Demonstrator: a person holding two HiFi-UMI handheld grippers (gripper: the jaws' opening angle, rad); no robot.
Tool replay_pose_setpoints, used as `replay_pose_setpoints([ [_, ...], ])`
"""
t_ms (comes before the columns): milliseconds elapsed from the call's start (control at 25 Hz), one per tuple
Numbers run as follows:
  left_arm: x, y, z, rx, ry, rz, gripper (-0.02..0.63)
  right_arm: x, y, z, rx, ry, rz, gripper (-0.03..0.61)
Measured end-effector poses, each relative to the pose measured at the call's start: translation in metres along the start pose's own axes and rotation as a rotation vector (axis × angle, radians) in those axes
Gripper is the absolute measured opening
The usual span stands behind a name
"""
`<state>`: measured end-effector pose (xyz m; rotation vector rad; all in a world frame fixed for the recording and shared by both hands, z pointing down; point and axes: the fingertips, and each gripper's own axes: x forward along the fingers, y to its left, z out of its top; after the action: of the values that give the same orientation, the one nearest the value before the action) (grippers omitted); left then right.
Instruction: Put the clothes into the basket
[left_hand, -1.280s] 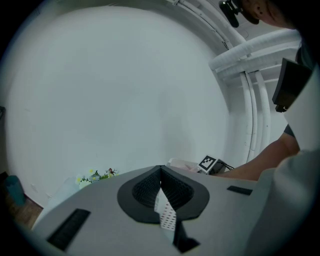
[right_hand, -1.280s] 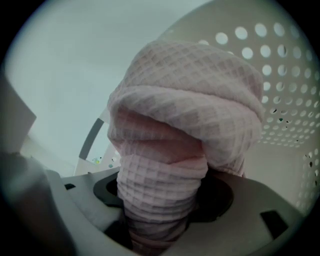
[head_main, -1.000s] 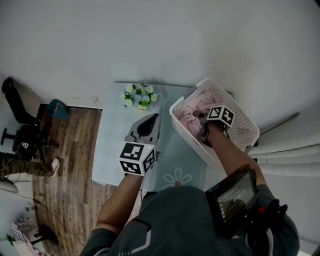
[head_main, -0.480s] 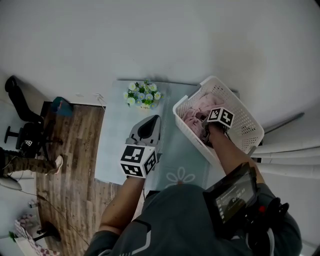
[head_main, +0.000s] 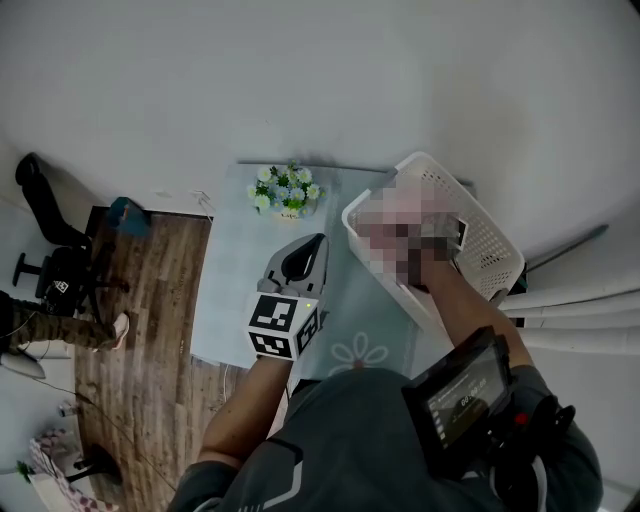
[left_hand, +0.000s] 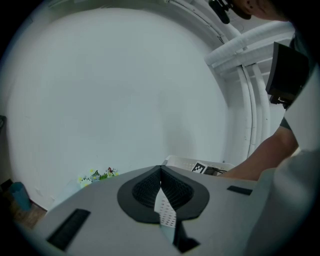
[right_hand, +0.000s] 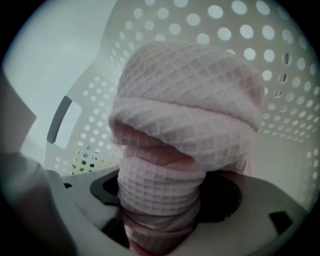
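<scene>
Right gripper (right_hand: 161, 210) fingers (right_hand: 80, 197) just opened around pink cloth (right_hand: 185, 100) near basket (right_hand: 260, 35) wall; left gripper (left_hand: 161, 175) fingers (left_hand: 142, 192) closed.

Bunched pink waffle-knit garment (right_hand: 185, 125) inside white perforated basket (right_hand: 282, 102)

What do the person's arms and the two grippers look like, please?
The left gripper and right gripper are light grey, wedge-shaped shells with dark recesses around the jaws. Each carries a white cube printed with black square markers. The arms are bare below short dark grey sleeves.
</scene>
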<state>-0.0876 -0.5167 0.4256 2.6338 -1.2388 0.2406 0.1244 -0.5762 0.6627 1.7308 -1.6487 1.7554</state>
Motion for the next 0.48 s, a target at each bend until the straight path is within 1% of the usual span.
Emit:
replay_pose_setpoints([
  [120, -0.005, -0.007, 0.003, 0.009, -0.005, 0.002, 0.009, -0.014, 0.001, 0.001, 0.035, 0.011, -0.003, 0.388],
  [240, -0.011, -0.013, 0.005, 0.0, 0.002, 0.031, 0.009, -0.038, 0.005, 0.003, 0.076, 0.017, 0.01, 0.388],
  [360, -0.018, -0.026, 0.01, -0.006, -0.012, 0.028, 0.009, -0.066, 0.017, 0.008, 0.03, -0.001, 0.055, 0.388],
  [480, -0.024, -0.041, 0.013, 0.006, -0.025, 0.02, 0.009, -0.095, 0.035, 0.01, 0.001, -0.03, 0.14, 0.388],
])
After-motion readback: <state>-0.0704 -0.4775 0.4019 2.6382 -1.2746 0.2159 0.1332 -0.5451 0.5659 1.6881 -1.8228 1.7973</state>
